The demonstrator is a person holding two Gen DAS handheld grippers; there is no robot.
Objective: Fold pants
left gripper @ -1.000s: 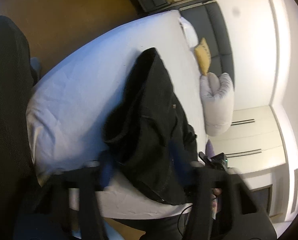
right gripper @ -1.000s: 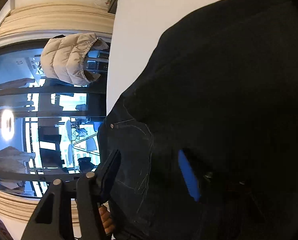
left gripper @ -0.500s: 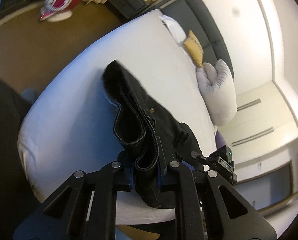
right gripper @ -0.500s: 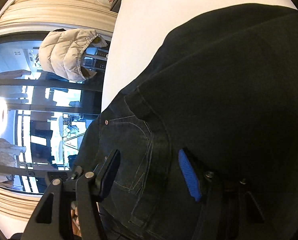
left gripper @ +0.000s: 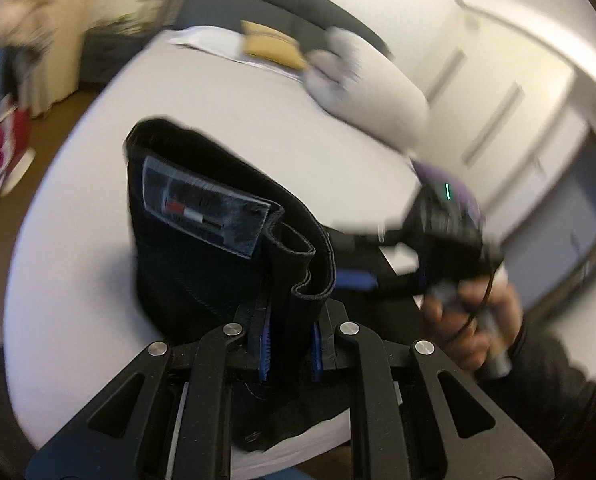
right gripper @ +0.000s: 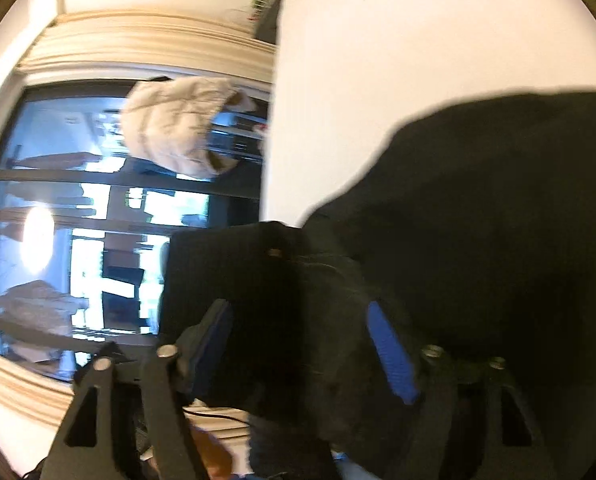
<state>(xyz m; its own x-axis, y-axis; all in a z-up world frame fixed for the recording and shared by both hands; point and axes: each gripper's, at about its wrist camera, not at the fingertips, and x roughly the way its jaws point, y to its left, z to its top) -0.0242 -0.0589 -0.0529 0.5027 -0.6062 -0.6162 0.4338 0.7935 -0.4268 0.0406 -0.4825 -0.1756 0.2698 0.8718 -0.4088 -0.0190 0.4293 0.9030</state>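
Black pants (left gripper: pixel 202 240) lie bunched on a white bed (left gripper: pixel 78 240). My left gripper (left gripper: pixel 290 344) is shut on the waistband, which stands up with its label patch (left gripper: pixel 206 212) showing. In the left wrist view the right gripper (left gripper: pixel 357 280) reaches in from the right, held by a hand (left gripper: pixel 473 320). In the right wrist view my right gripper (right gripper: pixel 301 344) is open, its blue pads (right gripper: pixel 389 352) on either side of the dark pants cloth (right gripper: pixel 477 260).
Pillows (left gripper: pixel 369 88) and a yellow cushion (left gripper: pixel 274 48) lie at the head of the bed by a dark headboard (left gripper: pixel 282 4). A brown floor (left gripper: pixel 26 128) is on the left. A window (right gripper: pixel 78 220) and a cream puffer jacket (right gripper: pixel 178 132) show in the right wrist view.
My left gripper closed on the waistband and lifted it, so the label now faces the camera. The right gripper stayed open around the cloth.
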